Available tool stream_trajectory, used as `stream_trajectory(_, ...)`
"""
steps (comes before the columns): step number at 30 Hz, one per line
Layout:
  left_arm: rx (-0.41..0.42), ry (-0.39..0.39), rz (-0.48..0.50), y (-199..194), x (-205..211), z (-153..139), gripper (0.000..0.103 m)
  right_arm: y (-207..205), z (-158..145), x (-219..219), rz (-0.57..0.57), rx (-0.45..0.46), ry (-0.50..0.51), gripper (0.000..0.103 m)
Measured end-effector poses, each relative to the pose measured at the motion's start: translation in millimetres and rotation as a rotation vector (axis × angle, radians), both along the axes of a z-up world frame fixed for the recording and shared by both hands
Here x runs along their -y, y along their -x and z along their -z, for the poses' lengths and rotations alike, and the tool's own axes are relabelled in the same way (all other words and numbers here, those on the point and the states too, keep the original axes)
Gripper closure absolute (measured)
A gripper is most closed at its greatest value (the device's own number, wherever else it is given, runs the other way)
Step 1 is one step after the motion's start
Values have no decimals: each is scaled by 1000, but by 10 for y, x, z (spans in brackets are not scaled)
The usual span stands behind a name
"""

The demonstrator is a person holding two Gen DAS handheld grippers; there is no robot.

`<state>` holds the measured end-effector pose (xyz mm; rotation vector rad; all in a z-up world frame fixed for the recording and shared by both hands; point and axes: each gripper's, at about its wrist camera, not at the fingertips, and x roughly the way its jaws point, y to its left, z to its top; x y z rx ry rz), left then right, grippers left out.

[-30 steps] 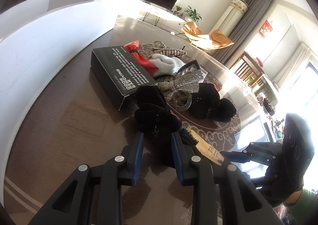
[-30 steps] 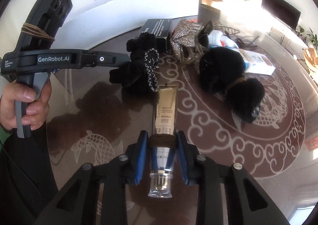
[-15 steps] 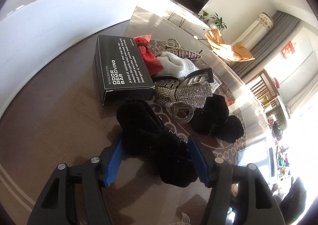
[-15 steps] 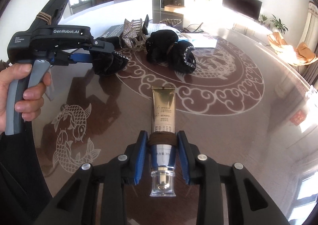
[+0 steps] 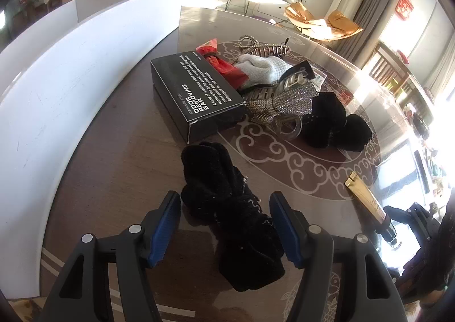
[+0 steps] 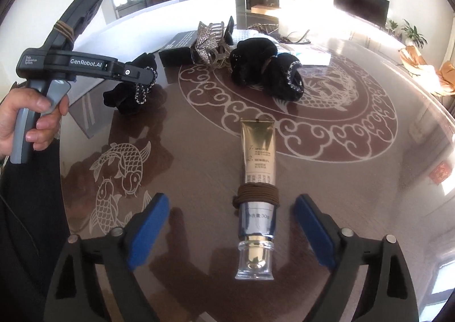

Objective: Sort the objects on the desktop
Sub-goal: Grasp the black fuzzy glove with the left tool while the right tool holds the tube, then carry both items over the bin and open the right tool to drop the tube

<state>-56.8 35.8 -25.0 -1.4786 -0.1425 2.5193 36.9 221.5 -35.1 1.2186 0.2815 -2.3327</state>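
A black velvet scrunchie (image 5: 227,208) lies on the table between the wide-open fingers of my left gripper (image 5: 224,202); it also shows in the right wrist view (image 6: 130,94) under that gripper. A gold cream tube (image 6: 257,168) with a brown hair tie around its neck lies on the table between the open fingers of my right gripper (image 6: 231,208), not held. The tube also shows at the right of the left wrist view (image 5: 369,205).
At the back lie a black box (image 5: 196,91), a rhinestone claw clip (image 5: 284,100), a second black scrunchie (image 5: 335,123), a white sock (image 5: 261,68), a red item (image 5: 224,66) and a metal clip (image 5: 264,49). A white curved wall (image 5: 57,88) borders the table on the left.
Both grippers have opened. The left one let go of the black scrunchie, which now lies on the table. The right one released the gold tube onto the table.
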Motion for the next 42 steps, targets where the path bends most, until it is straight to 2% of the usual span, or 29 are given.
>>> stream_trajectory(3,29,94,17,-62,-209,52,38,135,-13,36,-37,59,-32,12)
stream_trajectory(5,11,156,12,-89,-307,86,38,262,-25,-6,-26,97,-41,12)
stream_trajectory(7,-16,173,-7,-92,-326,106,41,340,-49,-32,-24,107,-61,30)
stream_trajectory(8,-43,167,-7,-102,-323,92,65,350,-78,-21,-34,93,-91,71)
stream_trajectory(9,-56,170,0,-99,-313,90,75,361,-105,-18,-40,95,-118,77)
stream_trajectory(11,-51,107,5,-118,-220,73,75,367,-140,-43,-44,140,-106,77)
stream_trajectory(13,-81,64,4,-210,-110,-16,75,304,-210,-64,-48,133,-106,77)
stream_trajectory(17,-170,-11,-23,-429,136,-374,75,224,-428,-155,-9,136,-4,77)
stream_trajectory(20,-222,-60,-57,-560,376,-732,75,241,-643,-41,-21,103,23,77)
stream_trajectory(24,-258,-66,-136,-591,964,-1090,75,471,-991,321,-73,53,62,77)
stream_trajectory(27,-255,-12,-235,-488,1544,-1223,75,755,-1244,810,-128,20,104,77)
stream_trajectory(32,-201,43,-388,-272,2427,-1149,75,1257,-1604,1905,-204,-8,240,77)
stream_trajectory(35,-162,77,-436,-126,2763,-965,75,1564,-1647,2612,-214,2,328,77)
stream_trajectory(38,-121,112,-458,84,2853,-767,75,1853,-1422,3265,-205,49,377,77)
stream_trajectory(42,-35,192,-463,280,2929,-528,69,1966,-1015,3914,-228,83,246,75)
